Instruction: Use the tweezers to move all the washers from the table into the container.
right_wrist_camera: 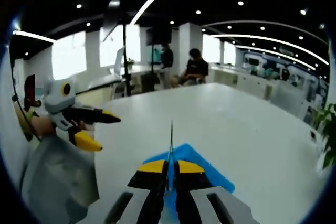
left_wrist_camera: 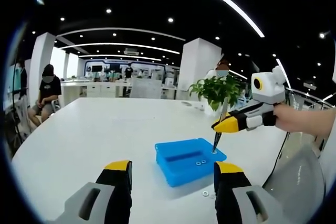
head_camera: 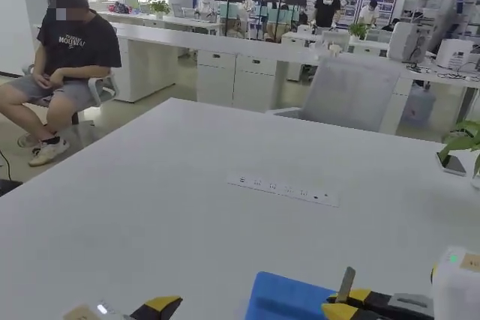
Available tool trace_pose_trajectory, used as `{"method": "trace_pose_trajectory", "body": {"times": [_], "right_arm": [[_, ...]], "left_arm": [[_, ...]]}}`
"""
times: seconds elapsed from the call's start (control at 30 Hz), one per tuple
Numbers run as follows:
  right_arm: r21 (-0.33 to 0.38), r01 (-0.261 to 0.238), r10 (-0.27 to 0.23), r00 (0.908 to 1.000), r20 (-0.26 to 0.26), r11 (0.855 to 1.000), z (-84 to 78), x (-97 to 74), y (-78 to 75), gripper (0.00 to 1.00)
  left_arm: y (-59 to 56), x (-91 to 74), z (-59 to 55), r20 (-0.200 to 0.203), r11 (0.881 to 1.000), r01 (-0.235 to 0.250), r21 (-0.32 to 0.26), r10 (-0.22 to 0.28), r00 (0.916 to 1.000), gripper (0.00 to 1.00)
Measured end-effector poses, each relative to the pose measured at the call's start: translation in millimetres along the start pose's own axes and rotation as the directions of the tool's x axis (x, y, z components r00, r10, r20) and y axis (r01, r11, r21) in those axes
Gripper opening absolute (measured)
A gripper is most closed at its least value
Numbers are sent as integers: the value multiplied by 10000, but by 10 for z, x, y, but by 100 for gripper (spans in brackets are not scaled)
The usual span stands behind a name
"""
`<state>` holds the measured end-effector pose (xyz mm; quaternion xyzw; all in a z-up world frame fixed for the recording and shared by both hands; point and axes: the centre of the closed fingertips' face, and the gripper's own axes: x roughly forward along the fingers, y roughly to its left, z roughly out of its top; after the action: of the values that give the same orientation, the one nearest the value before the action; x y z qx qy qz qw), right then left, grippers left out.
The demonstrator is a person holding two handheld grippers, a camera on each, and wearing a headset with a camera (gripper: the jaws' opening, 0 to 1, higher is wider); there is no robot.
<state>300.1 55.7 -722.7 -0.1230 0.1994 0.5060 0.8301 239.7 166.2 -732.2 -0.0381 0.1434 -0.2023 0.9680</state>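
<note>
The blue container (left_wrist_camera: 181,177) stands on the white table (left_wrist_camera: 94,135) just ahead of my left gripper (left_wrist_camera: 173,167), whose jaws are open and hold nothing. Two small washers (left_wrist_camera: 201,162) lie inside it, and one washer (left_wrist_camera: 205,194) lies on the table by its near right corner. My right gripper (left_wrist_camera: 231,123) comes in from the right, shut on the tweezers (left_wrist_camera: 219,129), whose tips point down at the container's right edge. In the right gripper view the tweezers (right_wrist_camera: 170,142) stick up between the shut jaws of my right gripper (right_wrist_camera: 170,169) above the container (right_wrist_camera: 212,177). I cannot tell whether the tips hold a washer.
A power strip (head_camera: 283,187) is set into the table's middle. A potted plant (head_camera: 465,140) and a phone (head_camera: 452,162) sit at the right edge. An office chair (head_camera: 352,91) stands behind the far side, and a person (head_camera: 67,50) sits at the far left.
</note>
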Motion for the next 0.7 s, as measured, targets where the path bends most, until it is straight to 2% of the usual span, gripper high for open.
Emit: {"method": "trace_pose_trajectory", "body": {"times": [0.2,0.43,0.47,0.53,0.63,0.67,0.7], "right_arm": [[164,-5,5,10000,-4,9999,63,81,-121,3],[987,-2,-18,9998,206,9951,102,140,-288,3],[1049,95,-107,9999,115,9944,89,149,-323,3],[705,253,-240,9995,-191,9972,38,171,-371,3],[545,202,-169,9980,-614,9983,-93,246,-426,3],[582,210,-157,9959,-896,9981,-156,267,-441,3],[553,234,-184,9958,-897,9982,-161,284,-448,3]], "left_arm": [[20,-20,12,81,9999,-103,24,102,9999,63],[17,-32,19,148,10000,-65,74,63,9999,63],[17,-35,23,176,9999,-59,82,58,9998,63],[20,-37,27,201,9999,-60,81,58,9998,63],[18,-38,32,233,10000,-34,86,32,9997,63],[14,-40,35,245,9999,-24,97,21,9997,63],[3,-43,58,364,9999,11,123,-15,9993,62]]}}
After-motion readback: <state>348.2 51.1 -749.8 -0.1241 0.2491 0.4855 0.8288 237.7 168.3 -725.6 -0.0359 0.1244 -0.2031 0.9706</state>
